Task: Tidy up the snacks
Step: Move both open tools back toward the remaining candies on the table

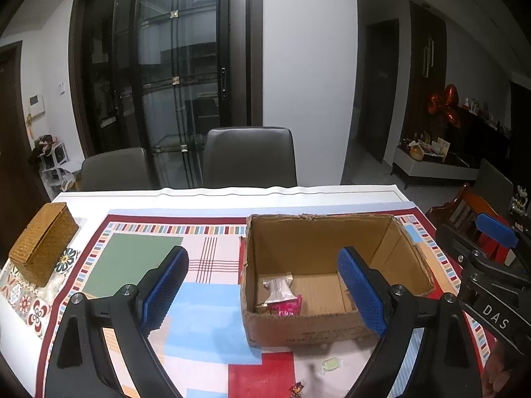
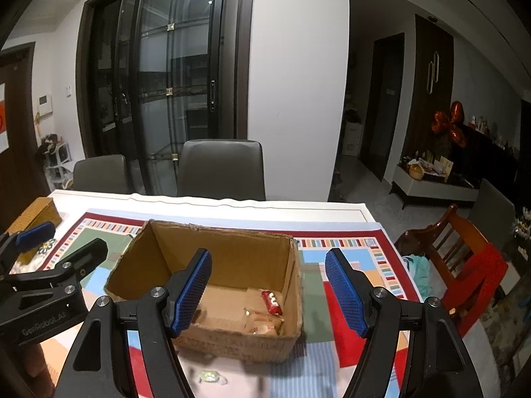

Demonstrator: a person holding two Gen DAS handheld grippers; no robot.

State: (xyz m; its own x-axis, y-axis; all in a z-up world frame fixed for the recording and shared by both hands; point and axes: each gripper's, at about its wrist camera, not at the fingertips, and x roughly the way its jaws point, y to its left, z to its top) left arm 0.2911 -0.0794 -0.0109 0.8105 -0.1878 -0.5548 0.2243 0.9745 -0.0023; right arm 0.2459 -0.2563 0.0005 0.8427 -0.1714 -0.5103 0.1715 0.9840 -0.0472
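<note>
An open cardboard box [image 1: 332, 328] stands on the patterned tablecloth; it also shows in the right wrist view [image 2: 232, 341]. Inside lie a silver snack packet [image 1: 278, 287], a pink-red packet [image 1: 288, 305], and in the right wrist view a red packet [image 2: 272, 301] and pale packets [image 2: 262, 321]. A small pale-green wrapped candy [image 1: 330, 364] lies on the cloth in front of the box, also in the right wrist view [image 2: 208, 375]. A red wrapped candy [image 1: 297, 389] lies at the near edge. My left gripper [image 1: 262, 290] is open and empty above the box's near left part. My right gripper [image 2: 268, 293] is open and empty over the box's right side.
A woven wicker box [image 1: 43, 247] sits at the table's left edge. Two grey chairs [image 1: 250, 157] stand behind the table. A wooden chair [image 2: 464, 258] with red cloth stands to the right. The right gripper's body [image 1: 488, 285] is close on the left gripper's right.
</note>
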